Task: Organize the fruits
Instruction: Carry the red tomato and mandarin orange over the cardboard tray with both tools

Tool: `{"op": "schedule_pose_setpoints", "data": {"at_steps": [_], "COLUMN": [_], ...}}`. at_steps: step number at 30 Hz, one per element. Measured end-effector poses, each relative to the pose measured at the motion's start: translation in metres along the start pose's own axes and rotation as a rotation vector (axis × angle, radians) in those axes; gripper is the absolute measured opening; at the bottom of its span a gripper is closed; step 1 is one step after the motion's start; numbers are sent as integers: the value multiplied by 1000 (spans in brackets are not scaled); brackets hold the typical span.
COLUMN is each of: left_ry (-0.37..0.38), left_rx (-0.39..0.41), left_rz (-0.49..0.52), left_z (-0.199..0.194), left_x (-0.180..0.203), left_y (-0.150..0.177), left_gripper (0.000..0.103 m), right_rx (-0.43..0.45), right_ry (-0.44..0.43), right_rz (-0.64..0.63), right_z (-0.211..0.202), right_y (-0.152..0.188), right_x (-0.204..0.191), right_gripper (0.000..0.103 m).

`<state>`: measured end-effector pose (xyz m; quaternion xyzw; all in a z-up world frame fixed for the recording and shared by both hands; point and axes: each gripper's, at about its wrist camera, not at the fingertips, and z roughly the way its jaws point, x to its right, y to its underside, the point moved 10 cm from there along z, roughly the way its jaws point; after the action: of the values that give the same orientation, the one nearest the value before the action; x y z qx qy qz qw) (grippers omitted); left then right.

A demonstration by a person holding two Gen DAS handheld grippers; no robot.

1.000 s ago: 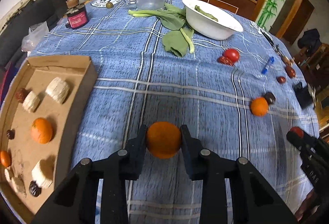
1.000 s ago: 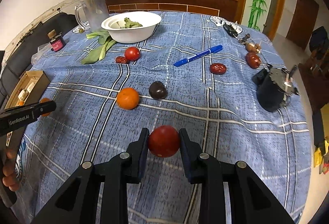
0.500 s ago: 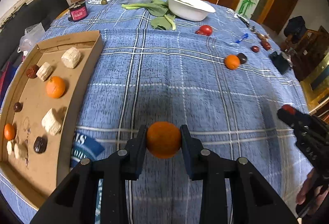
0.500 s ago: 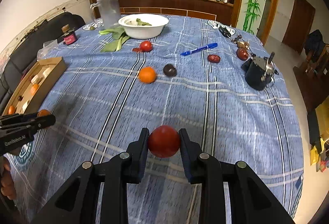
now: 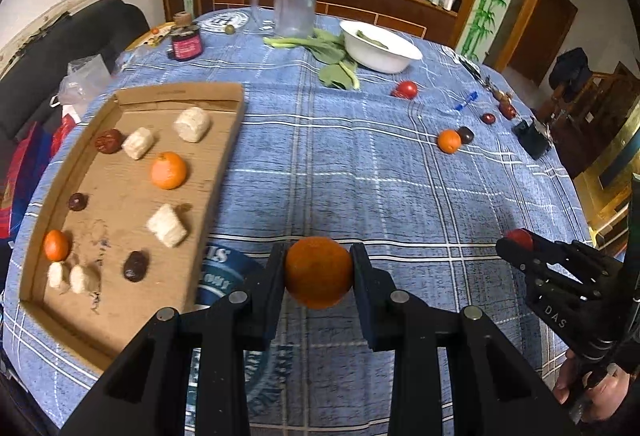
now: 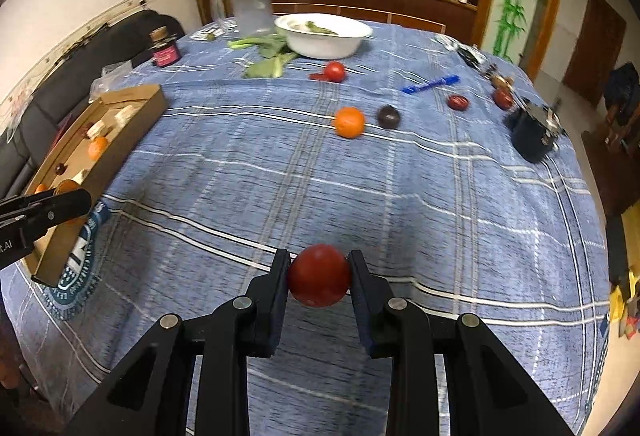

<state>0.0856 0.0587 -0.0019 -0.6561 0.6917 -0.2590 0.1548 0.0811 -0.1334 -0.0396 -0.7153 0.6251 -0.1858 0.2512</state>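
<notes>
Left gripper (image 5: 319,272): both fingers (image 5: 269,288) are clenched on an orange (image 5: 319,271), pads pressing its two sides. The orange sits between the fingertips, clear of the tablecloth (image 5: 360,176) below it.

Right gripper (image 6: 319,275): both fingers (image 6: 362,290) are clenched on a tomato (image 6: 319,275), one pad on each side. The tomato is held at the fingertips, above the cloth.

Positions relative to the left fingers:
- Tray (image 5: 224,156), cardboard: ahead and to the left, its near corner just beside the left finger. It holds a second orange (image 5: 169,170), a smaller orange (image 5: 56,245), pale blocks (image 5: 168,225) and dark fruits (image 5: 135,266).
- Loose orange (image 5: 449,141): well ahead and to the right, touching or just beside a dark fruit (image 5: 465,134).
- Loose tomato (image 5: 407,89): further ahead, near the bowl (image 5: 380,46) and greens (image 5: 332,54).
- Right gripper: seen to the right, level with the fingertips, well apart.

Positions relative to the right fingers:
- Tray: ahead and far left, at the table edge. The left gripper's tip shows in front of the tray's near end.
- Loose orange and dark fruit: straight ahead, well apart from the fingertips.
- Pen (image 6: 430,84) and two red fruits (image 6: 457,101): ahead and to the right.
- Black cup (image 6: 532,134): far right.
- Jug (image 6: 251,6) and jar (image 6: 164,48): at the far edge, ahead and left.
</notes>
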Motion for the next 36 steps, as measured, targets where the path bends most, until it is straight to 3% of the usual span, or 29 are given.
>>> {"op": "schedule_pose_setpoints", "data": {"at_steps": [12,23,30,36], "left_ry": [-76,-231,-324,-348], "left_rx": [37,73,75,62], "left_rz": [-122,-282,-359,-389], "left_z": [-26,-62,-71,-65], "left_x": [-81,-184,-240,-261], "left_y": [3,8,8,3], "left_gripper": [31,31,31,31], "right_rx": [33,67,72,56], "right_ry": [-104,-248,-370,-397], "right_rz": [-144,-359,-438,-501], "right_z": [7,5,-2,6], "right_y": [-36,-67,-72,-71], "right_x": [-93,-212,-277,-309], "right_gripper": [31,32,32,32]}}
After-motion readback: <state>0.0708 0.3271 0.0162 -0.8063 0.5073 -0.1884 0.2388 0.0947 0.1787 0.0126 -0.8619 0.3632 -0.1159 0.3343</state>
